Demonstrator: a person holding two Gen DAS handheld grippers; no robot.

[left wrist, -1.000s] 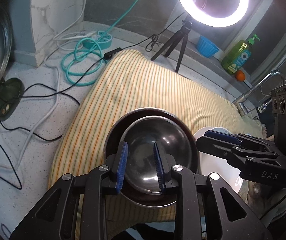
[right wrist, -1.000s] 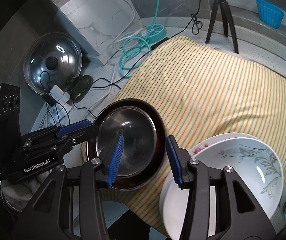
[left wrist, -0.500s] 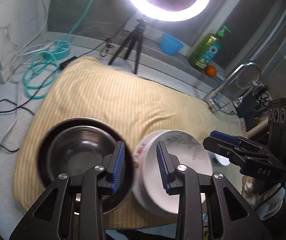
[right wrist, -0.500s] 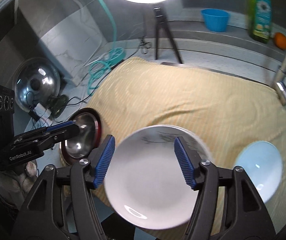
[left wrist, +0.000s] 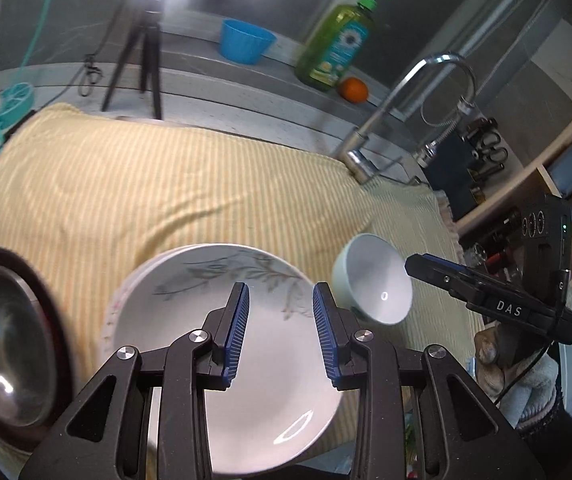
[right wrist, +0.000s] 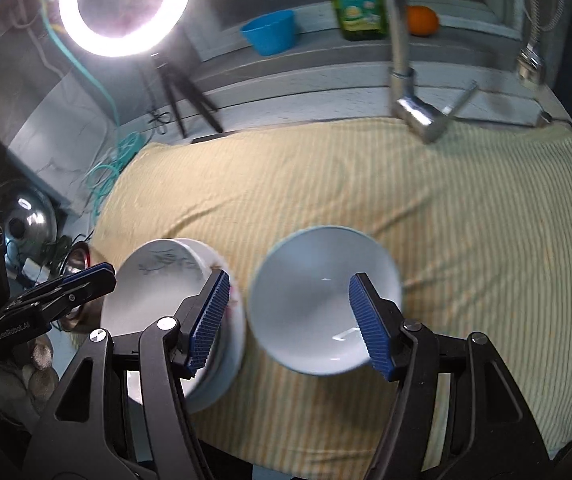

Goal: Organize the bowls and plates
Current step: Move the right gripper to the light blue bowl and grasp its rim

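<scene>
A white floral plate tops a short stack on the yellow striped cloth. My left gripper hovers over it, open, with nothing between its blue pads. To its left, a steel bowl sits in a dark plate. A pale bowl lies to the right. In the right wrist view my right gripper hangs open above that pale bowl, its pads framing the bowl without pressing it. The floral plate and the left gripper show on the left.
A ring light on a tripod, a blue cup, a green soap bottle and an orange line the back ledge. A faucet stands at the cloth's back right. Teal cable and a pot lid lie left.
Both grippers have swept right, away from the steel bowl. The left now hangs over the floral plate, the right over the pale bowl. The right jaws have widened.
</scene>
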